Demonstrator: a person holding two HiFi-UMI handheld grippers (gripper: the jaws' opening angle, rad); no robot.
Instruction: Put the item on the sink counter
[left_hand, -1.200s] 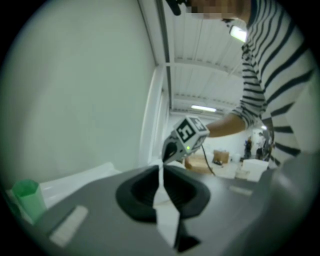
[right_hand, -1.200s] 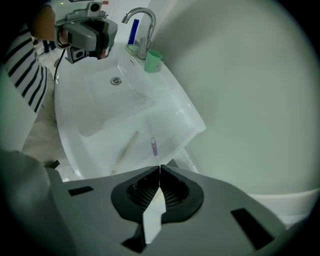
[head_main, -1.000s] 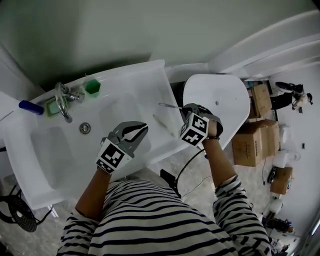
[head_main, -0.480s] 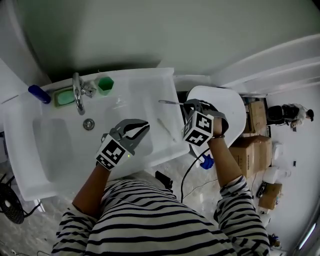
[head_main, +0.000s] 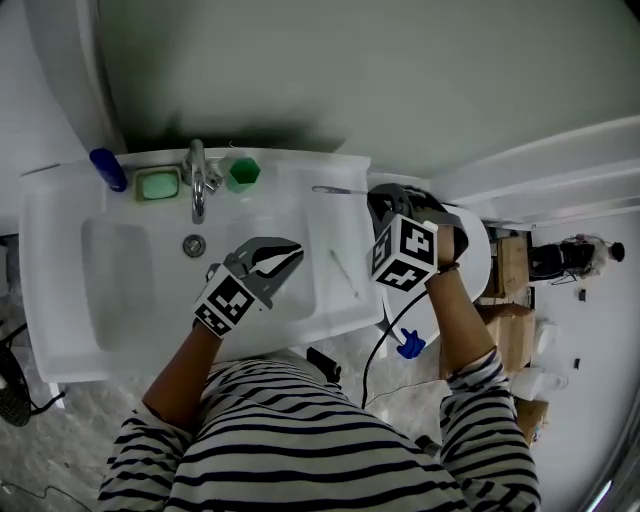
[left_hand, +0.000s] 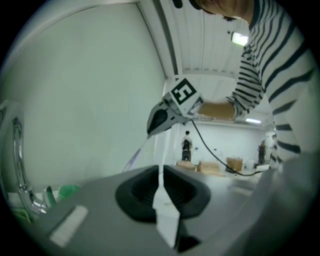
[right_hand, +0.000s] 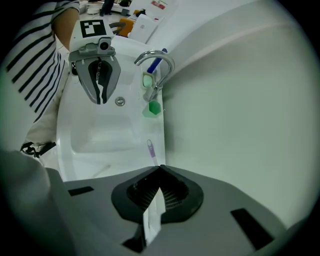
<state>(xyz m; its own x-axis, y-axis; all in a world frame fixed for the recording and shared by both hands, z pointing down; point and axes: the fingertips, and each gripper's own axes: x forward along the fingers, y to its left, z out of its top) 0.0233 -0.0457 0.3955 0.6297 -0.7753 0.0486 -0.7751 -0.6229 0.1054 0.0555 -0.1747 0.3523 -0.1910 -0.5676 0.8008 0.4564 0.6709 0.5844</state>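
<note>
Now right tongs (head_main: 378, 197) pinch the toothbrush (head_main: 335, 190) near the green cup (head_main: 243, 172); left tongs (head_main: 294, 251) closed.

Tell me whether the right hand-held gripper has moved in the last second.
Yes. The right hand-held gripper, carrying the toothbrush, has moved toward the far right corner of the sink, by the wall.

Right tool (right_hand: 160, 168) clamped on toothbrush (right_hand: 150, 148) above sink (right_hand: 95, 137), left tool (right_hand: 101, 99) over basin, green cup (right_hand: 152, 109) beside tap (right_hand: 159, 56)

White sink (head_main: 300, 205), green cup (head_main: 243, 173), blue bottle (head_main: 108, 168), black-and-white striped shirt (head_main: 300, 440)
</note>
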